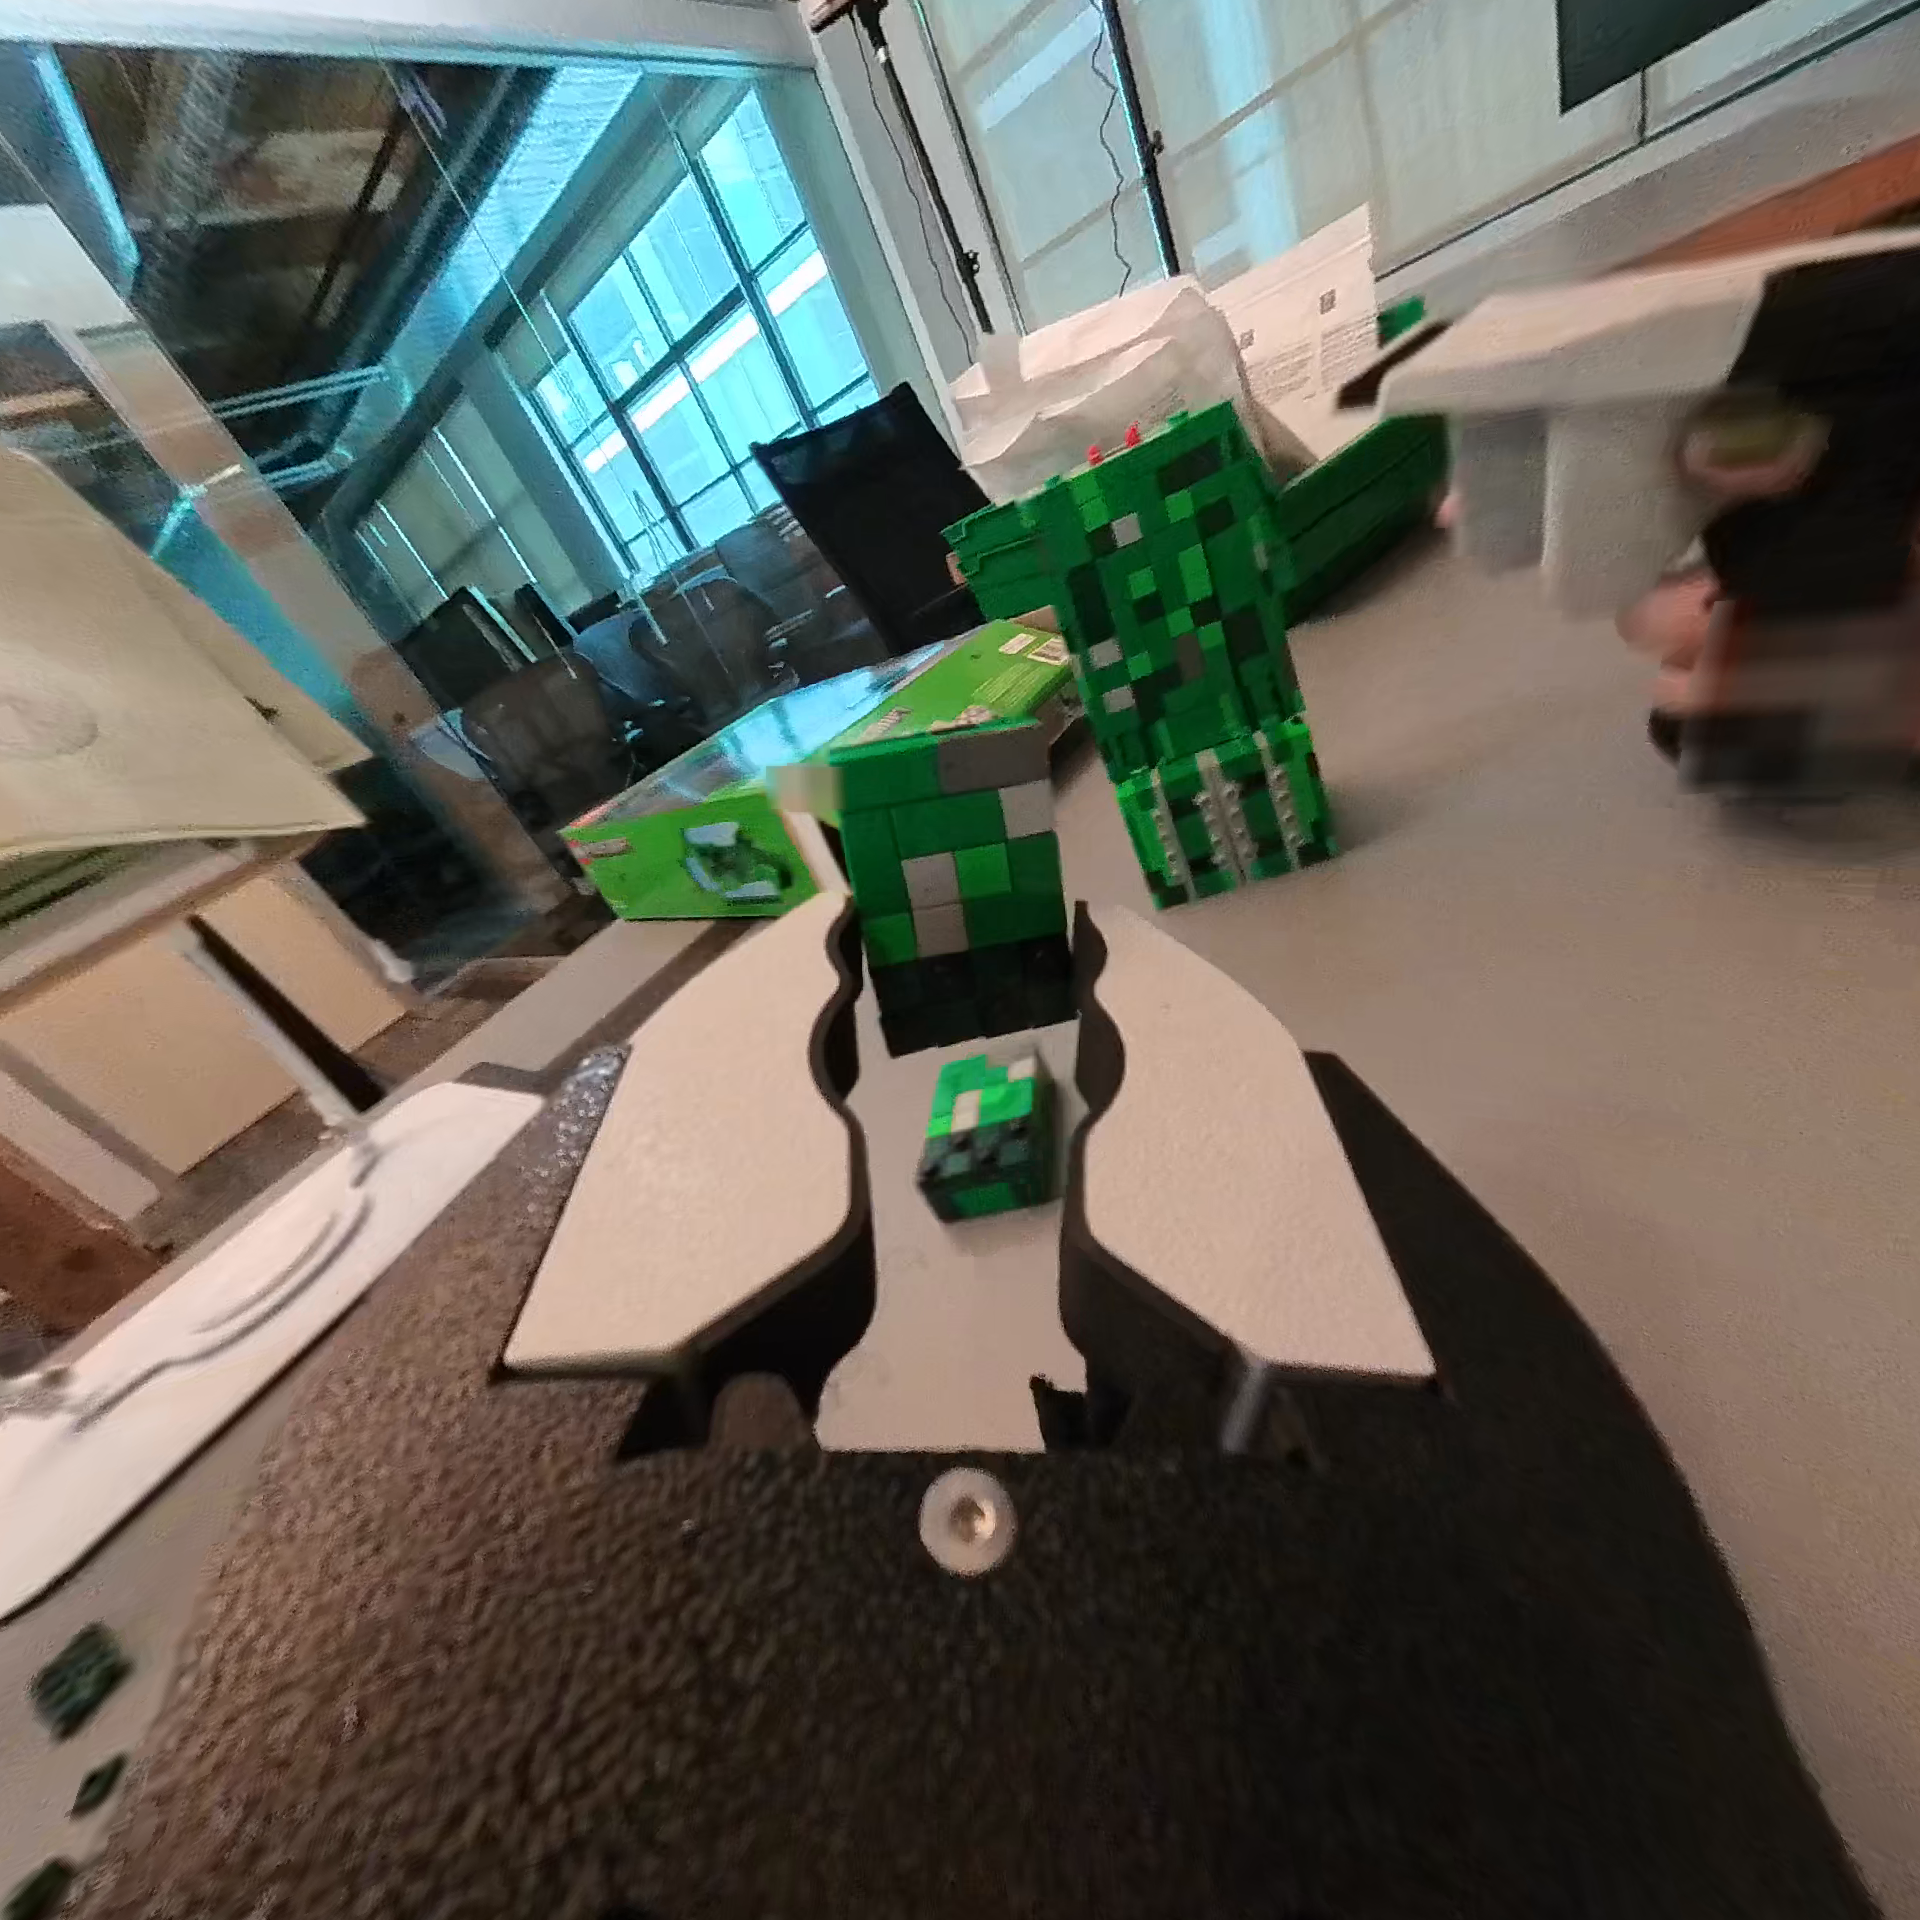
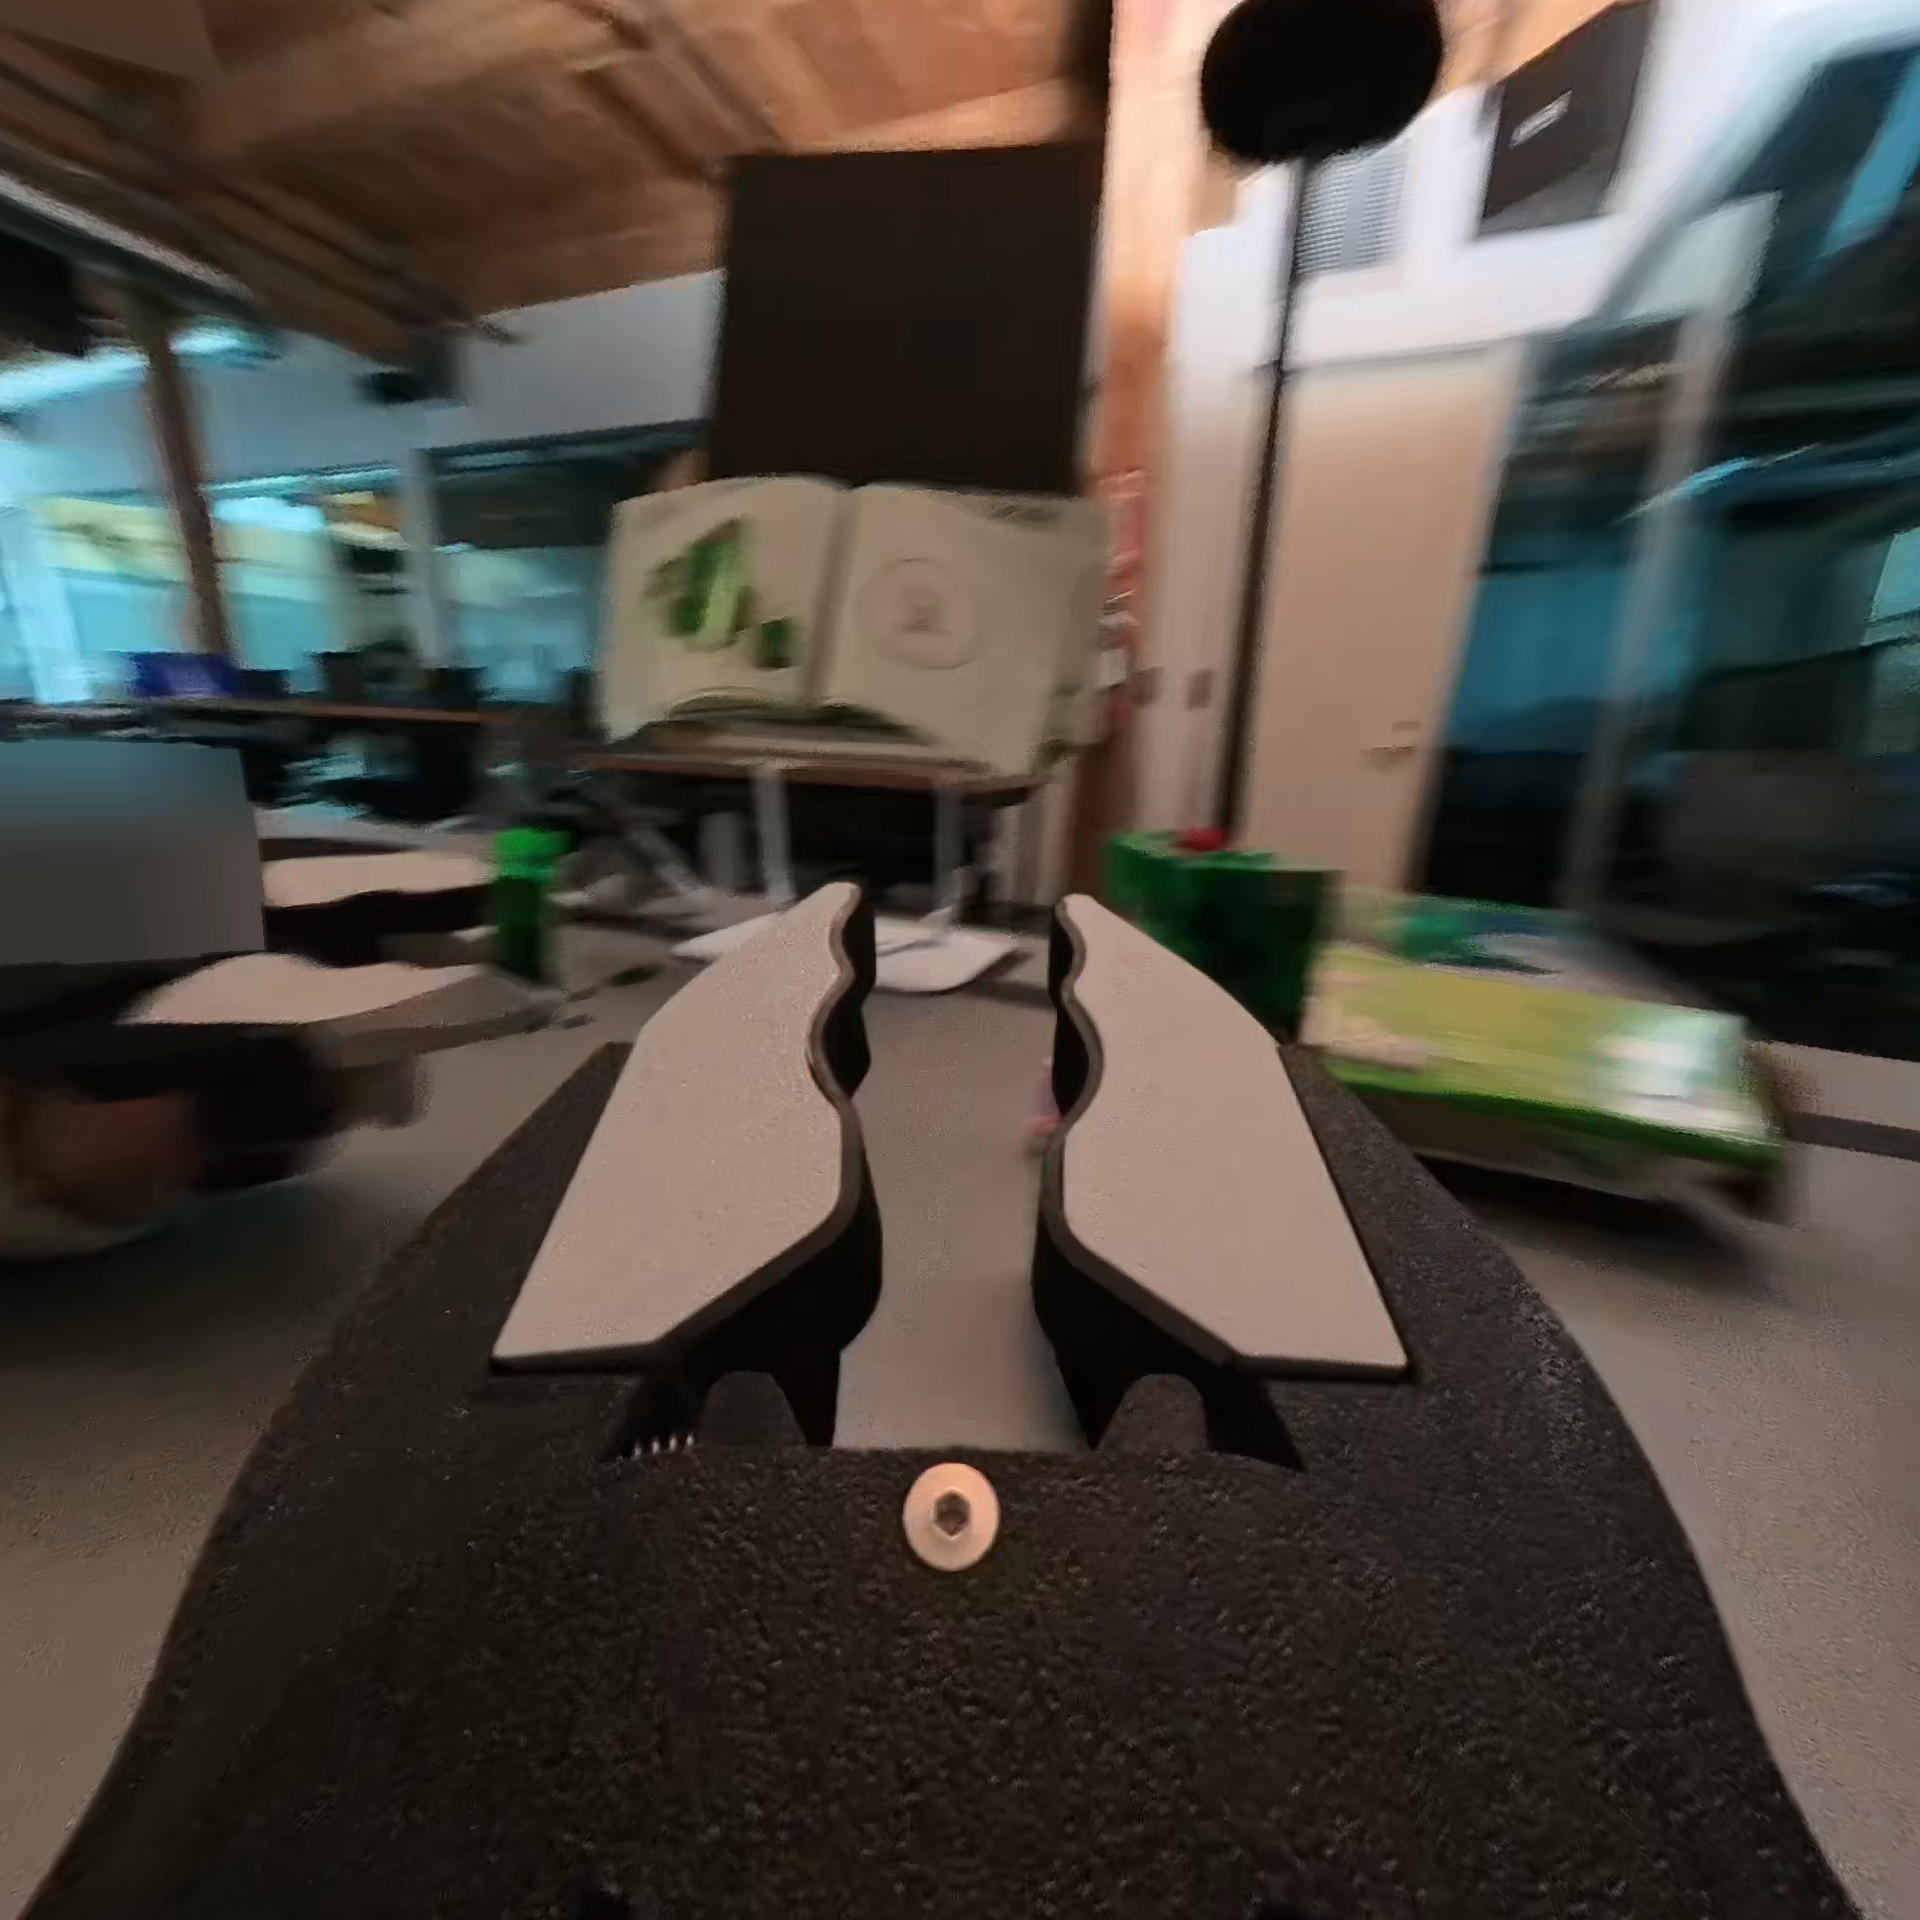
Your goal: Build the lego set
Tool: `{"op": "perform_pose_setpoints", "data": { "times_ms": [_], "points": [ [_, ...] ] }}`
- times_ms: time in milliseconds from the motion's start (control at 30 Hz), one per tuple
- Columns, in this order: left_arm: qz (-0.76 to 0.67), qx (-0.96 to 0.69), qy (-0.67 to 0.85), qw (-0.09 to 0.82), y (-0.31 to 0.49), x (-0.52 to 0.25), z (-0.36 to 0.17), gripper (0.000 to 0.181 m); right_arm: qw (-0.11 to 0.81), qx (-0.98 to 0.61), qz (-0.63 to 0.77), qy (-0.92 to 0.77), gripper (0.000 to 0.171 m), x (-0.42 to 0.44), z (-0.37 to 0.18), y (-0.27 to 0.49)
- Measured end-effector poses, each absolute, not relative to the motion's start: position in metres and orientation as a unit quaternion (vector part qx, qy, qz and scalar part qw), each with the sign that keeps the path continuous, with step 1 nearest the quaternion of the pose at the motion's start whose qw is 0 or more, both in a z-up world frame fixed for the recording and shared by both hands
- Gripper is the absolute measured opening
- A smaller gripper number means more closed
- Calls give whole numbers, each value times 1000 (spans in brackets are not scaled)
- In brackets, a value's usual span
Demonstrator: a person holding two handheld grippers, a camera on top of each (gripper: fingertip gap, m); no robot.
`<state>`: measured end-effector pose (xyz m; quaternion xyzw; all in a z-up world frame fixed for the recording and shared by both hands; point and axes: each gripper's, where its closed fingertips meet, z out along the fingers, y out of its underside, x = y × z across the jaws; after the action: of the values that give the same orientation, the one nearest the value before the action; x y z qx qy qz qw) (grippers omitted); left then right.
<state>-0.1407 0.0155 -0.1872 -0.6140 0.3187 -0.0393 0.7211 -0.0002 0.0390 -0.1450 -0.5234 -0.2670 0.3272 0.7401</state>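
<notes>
The tall green brick figure (image 1: 1174, 665), built of square studs in several greens with a few grey and black tiles, stands upright on the grey counter (image 1: 1558, 1091) and serves as the landmark here. Just in front of it and to its left stands a shorter brick block (image 1: 951, 883), green and grey on top with a black band at its base, its foot framed by the tips of the left hand-held gripper (image 1: 966, 935). That gripper is spread, its two flat grey-faced fingers with wavy black inner edges holding nothing. A single small cube of green bricks (image 1: 987, 1148) lies loose on the counter between those fingers, nearer the camera than the block, and whether it touches either finger cannot be told. Left of the tall figure lies one flat green cardboard set box (image 1: 790, 790), closed as far as can be seen. Behind the figure sit crumpled white paper bags (image 1: 1101, 364) and a stack of green plates (image 1: 1361, 499). To the figure's right, raised above the counter, the right hand-held gripper (image 1: 1517, 416) shows blurred. In its own heavily blurred view, the right hand-held gripper (image 2: 956, 966) is likewise spread and empty, with an open instruction booklet (image 2: 852, 613) propped upright beyond it.
</notes>
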Motion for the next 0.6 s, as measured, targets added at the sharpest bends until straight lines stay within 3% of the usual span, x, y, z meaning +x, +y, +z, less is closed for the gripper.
{"op": "perform_pose_setpoints", "data": {
  "times_ms": [100, 267, 367, 600],
  "points": [
    [-18, -635, 317, 704, 25, -134, -196, 39, 660, -544, 385, -347, 37, -46, -163, 19],
    [-22, -737, 321, 594, 42, -148, -219, 39, 684, -536, 276, -412, 30, -56, -173, 19],
    [-55, -804, 336, 487, 46, -151, -242, 39, 692, -533, 279, -399, 29, -58, -171, 21],
    [-30, -859, 370, 353, 98, -175, -246, 39, 699, -467, 270, -470, 24, -82, -174, 7]
  ]
}}
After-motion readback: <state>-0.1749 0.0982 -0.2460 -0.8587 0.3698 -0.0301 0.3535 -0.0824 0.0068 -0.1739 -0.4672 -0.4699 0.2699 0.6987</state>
